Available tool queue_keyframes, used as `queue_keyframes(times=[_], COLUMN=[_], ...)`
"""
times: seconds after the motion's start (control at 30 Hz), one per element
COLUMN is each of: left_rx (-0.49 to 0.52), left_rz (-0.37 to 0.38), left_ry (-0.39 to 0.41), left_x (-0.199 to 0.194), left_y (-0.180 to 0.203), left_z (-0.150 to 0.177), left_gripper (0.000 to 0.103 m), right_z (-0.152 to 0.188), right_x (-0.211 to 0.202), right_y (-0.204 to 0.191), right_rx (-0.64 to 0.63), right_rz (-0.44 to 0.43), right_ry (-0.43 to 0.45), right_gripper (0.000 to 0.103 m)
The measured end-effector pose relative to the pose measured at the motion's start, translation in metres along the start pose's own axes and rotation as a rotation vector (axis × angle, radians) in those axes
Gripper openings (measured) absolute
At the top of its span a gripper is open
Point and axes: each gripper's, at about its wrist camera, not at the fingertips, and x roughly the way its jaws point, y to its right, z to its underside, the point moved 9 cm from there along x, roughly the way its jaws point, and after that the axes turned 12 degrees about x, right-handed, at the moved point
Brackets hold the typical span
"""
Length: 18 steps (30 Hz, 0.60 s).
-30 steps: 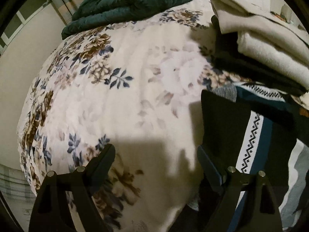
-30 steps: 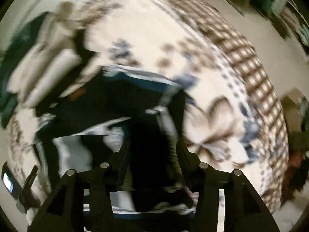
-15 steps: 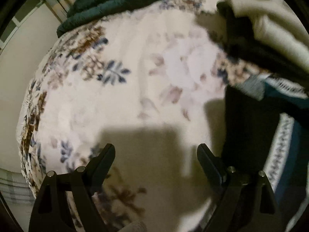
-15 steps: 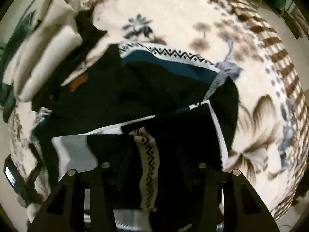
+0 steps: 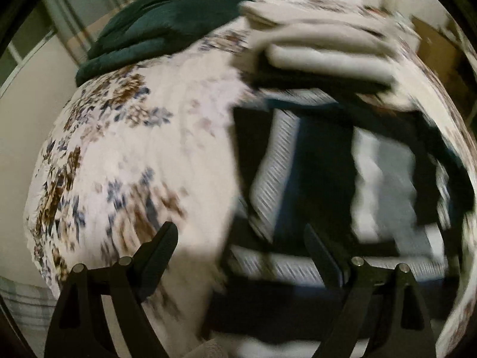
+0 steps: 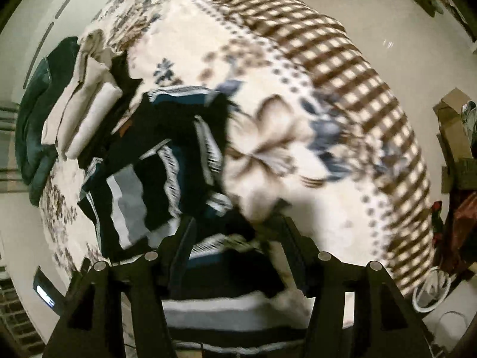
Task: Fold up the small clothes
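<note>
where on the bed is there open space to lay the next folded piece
Bare floral blanket lies open between the green throw and the dark patterned sweater, ahead of the open left gripper. In the right wrist view another bare stretch runs between the sweater and the checked border. It is crowded around the beige folded stack, which overlaps the sweater.

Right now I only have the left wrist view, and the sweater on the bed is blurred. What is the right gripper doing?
Observer: The right gripper has its fingers apart with sweater cloth between them; it is too blurred to tell if it grips.
Operator: Anything on the floor?
Observer: A white cord lies looped beside the bed.
Operator: And the blanket's edge on that side?
Observer: It has a brown checked border.
</note>
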Motion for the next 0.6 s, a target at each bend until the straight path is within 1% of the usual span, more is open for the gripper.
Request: queue_keyframes(times=[0.07,0.17,0.2,0.27,0.3,0.37,0.5,0.6], left_rx=[0.036,0.063,0.067,0.071,0.068,0.056,0.068,0.088], left_rz=[0.019,0.045,0.049,0.069,0.073,0.094,0.08,0.067], left_ry=[-0.035,-0.115,-0.139,-0.202,-0.218,-0.264,-0.29,-0.292], left_x=[-0.017,-0.034,-0.038,-0.047,-0.049,-0.051,-0.052,-0.049], left_y=[0.043,0.106,0.122,0.169,0.183,0.219,0.263,0.283], left_z=[0.028,0.071,0.082,0.112,0.121,0.142,0.163,0.169], left_gripper=[0.087,0.087,0.087,0.087,0.087,0.087,0.087,0.087], right_z=[-0.01,-0.041,-0.051,-0.074,-0.089,-0.107,-0.137,-0.154], right_x=[0.0,0.007,0.009,0.02,0.032,0.05,0.101,0.137], right_y=[0.012,0.025,0.025,0.02,0.015,0.007,-0.026,-0.048], right_rx=[-0.035,-0.097,-0.105,-0.121,-0.135,-0.138,-0.116,-0.077], right_rz=[0.001,-0.001,-0.016,-0.055,-0.079,-0.103,-0.215,-0.26], right_ry=[-0.028,-0.085,-0.097,-0.128,-0.152,-0.182,-0.284,-0.338], right_gripper=[0.06,0.06,0.06,0.06,0.06,0.06,0.06,0.06])
